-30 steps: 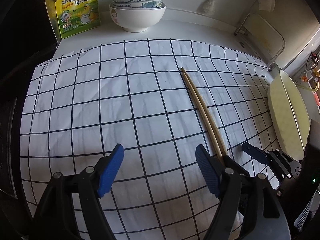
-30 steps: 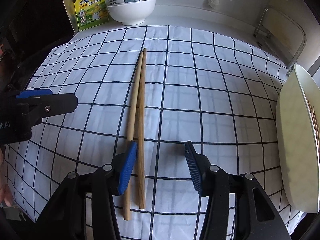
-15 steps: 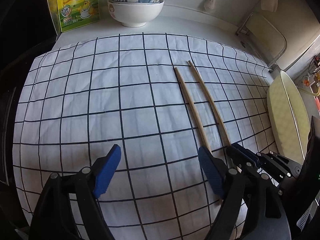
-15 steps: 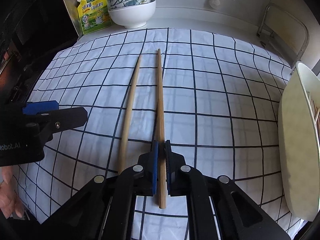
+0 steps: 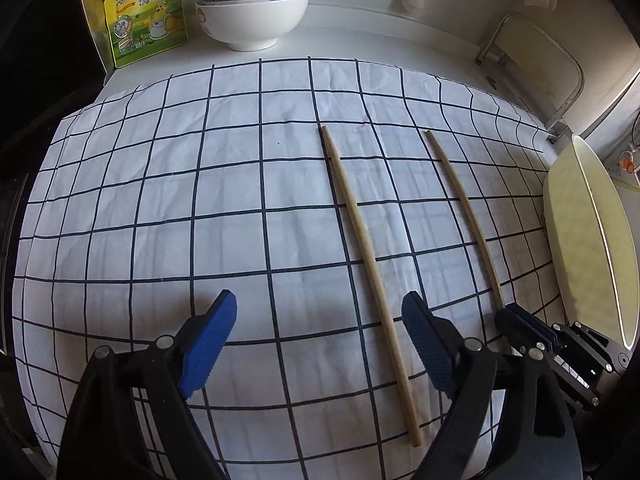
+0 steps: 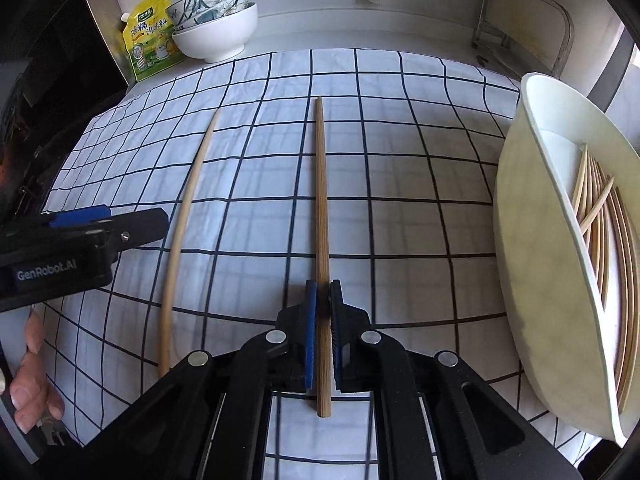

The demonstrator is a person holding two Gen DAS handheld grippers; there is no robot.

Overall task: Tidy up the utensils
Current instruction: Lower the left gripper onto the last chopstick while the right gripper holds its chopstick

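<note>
In the left wrist view, the left gripper (image 5: pixel 318 328) is hovering low over the checked cloth (image 5: pixel 160 216) on the desk, its fingers (image 5: pixel 208 336) spread wide and holding nothing. Two chopsticks are showing here: one chopstick (image 5: pixel 368 268) is lying loose on the cloth, just inside the right-hand finger, and the second chopstick (image 5: pixel 464 208) is lying nearer the tray (image 5: pixel 576 240), its near end pinched by the right gripper (image 5: pixel 520 320).

In the right wrist view, the right gripper (image 6: pixel 323 304) is pressing its fingers (image 6: pixel 310 320) together on that second chopstick (image 6: pixel 321 216), near its blunt end; I cannot tell whether it is lifted off the cloth. The loose chopstick (image 6: pixel 182 232) is lying farther from the tray (image 6: pixel 536 240), beside the left gripper (image 6: pixel 100 232). The tray is already holding a bundle of chopsticks (image 6: pixel 604 240), perhaps six or more; I cannot count them surely.

So most sticks seem sorted, and two are left: one in hand, one waiting. Behind the cloth, three stacked bowls (image 6: pixel 216 36) and one yellow pouch (image 6: pixel 150 36) are standing.
</note>
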